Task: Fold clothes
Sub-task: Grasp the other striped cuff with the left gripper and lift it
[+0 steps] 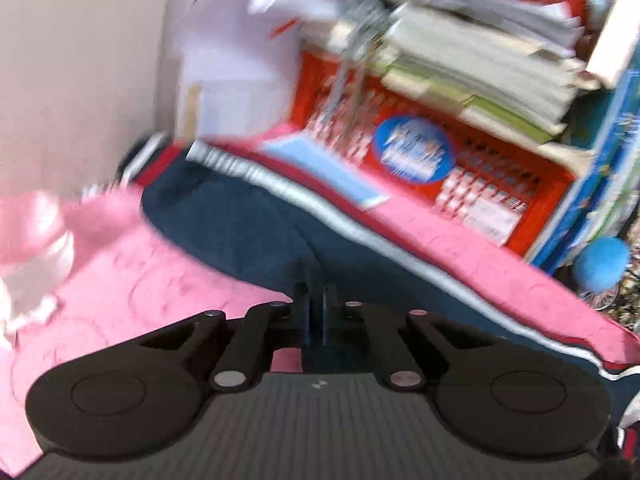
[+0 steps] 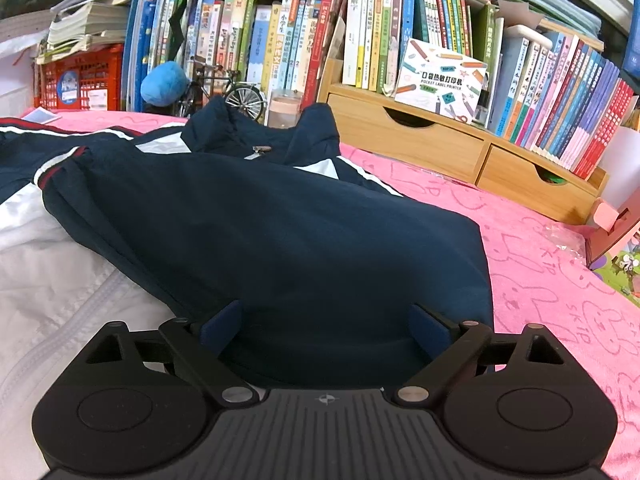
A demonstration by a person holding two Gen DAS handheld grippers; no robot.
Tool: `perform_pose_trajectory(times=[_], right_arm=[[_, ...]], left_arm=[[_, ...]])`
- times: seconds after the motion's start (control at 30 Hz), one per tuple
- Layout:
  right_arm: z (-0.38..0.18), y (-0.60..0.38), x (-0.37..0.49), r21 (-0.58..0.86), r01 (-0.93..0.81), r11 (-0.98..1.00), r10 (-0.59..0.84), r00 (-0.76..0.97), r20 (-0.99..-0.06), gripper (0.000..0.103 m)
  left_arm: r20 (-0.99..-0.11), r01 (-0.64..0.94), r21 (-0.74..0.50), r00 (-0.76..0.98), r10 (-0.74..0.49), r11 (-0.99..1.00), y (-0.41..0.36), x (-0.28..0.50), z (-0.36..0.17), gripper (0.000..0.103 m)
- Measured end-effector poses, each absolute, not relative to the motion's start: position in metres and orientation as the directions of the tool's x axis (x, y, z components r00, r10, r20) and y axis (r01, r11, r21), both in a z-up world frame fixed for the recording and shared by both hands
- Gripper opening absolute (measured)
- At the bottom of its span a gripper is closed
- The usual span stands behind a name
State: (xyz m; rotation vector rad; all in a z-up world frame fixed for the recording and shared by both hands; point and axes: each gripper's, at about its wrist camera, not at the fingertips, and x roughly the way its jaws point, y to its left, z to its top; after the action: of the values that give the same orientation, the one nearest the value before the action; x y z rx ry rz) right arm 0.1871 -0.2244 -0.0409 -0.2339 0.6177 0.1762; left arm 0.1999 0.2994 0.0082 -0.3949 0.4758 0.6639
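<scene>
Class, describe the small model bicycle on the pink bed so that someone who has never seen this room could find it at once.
Start at the wall of upright books behind the pink bedspread. Just past the collar of the navy jacket, at the foot of the books, stands the model bicycle, beside a fuzzy blue ball. It is the only thing there with thin spoked wheels and a dark wire frame.

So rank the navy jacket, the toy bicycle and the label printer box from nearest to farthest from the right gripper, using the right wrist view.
1. Navy jacket, directly under the open right gripper.
2. Toy bicycle, beyond the collar, left of centre.
3. Label printer box, up on the wooden drawer unit, right; it looks only slightly farther.
</scene>
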Motion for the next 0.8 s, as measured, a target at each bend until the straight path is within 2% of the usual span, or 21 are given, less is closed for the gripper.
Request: perform_pose_trajectory(times=[0.13, 0.33, 0.4, 0.43, 0.5, 0.53, 0.63, 0.7, 0.77, 0.8], right_arm=[[-0.041, -0.225, 0.188, -0.158, -0.229, 0.960, 0.094, 0.800, -0.593, 0.094], [-0.043, -0.226, 0.189, -0.148, -0.226, 0.963, 0.096, 0.797, -0.596, 0.095], [-0.043, -0.227, 0.189, -0.143, -0.227, 0.963, 0.098, 0.795, -0.598, 0.095], [-0.043, -0.228, 0.190, -0.140, -0.227, 0.964, 0.100, 0.794, -0.599, 0.095], [-0.043, -0.228, 0.190, -0.137, -0.226, 0.964, 0.101, 0.794, -0.599, 0.095], [-0.043, -0.228, 0.190, -0.136, -0.227, 0.964, 0.102, 0.794, -0.600, 0.095], [-0.037, -0.225, 0.188, -0.148, -0.240, 0.959, 0.107, 0.795, -0.597, 0.095], [-0.029, -0.221, 0.186, -0.165, -0.256, 0.953, 0.112, 0.798, -0.593, 0.095], [-0.022, -0.217, 0.184, -0.182, -0.271, 0.945, 0.116, 0.800, -0.589, 0.092], [-0.018, -0.215, 0.182, -0.191, -0.279, 0.941, 0.118, 0.801, -0.586, 0.092]], left_arm=[[-0.456, -0.541, -0.218, 0.792, 0.405, 0.812, 0.268, 0.208, 0.032, 0.004], [-0.443, -0.137, -0.049, 0.891, 0.101, 0.989, 0.141, 0.204, 0.045, 0.005], [-0.452, 0.014, 0.012, 0.892, -0.007, 1.000, 0.098, 0.203, 0.049, 0.009], [-0.460, 0.090, 0.041, 0.886, -0.061, 0.995, 0.076, 0.202, 0.051, 0.015], [-0.560, 0.177, 0.049, 0.820, -0.120, 0.983, 0.049, 0.207, 0.030, 0.021], [-0.594, 0.189, 0.032, 0.793, -0.134, 0.981, 0.044, 0.207, 0.021, 0.026], [-0.645, 0.196, -0.036, 0.744, -0.172, 0.980, 0.044, 0.199, 0.006, 0.032], [-0.637, 0.216, -0.069, 0.742, -0.210, 0.974, 0.050, 0.182, 0.011, 0.045], [-0.613, 0.231, -0.090, 0.754, -0.237, 0.969, 0.059, 0.161, 0.017, 0.071], [-0.599, 0.226, -0.089, 0.766, -0.234, 0.970, 0.064, 0.152, 0.019, 0.075]])
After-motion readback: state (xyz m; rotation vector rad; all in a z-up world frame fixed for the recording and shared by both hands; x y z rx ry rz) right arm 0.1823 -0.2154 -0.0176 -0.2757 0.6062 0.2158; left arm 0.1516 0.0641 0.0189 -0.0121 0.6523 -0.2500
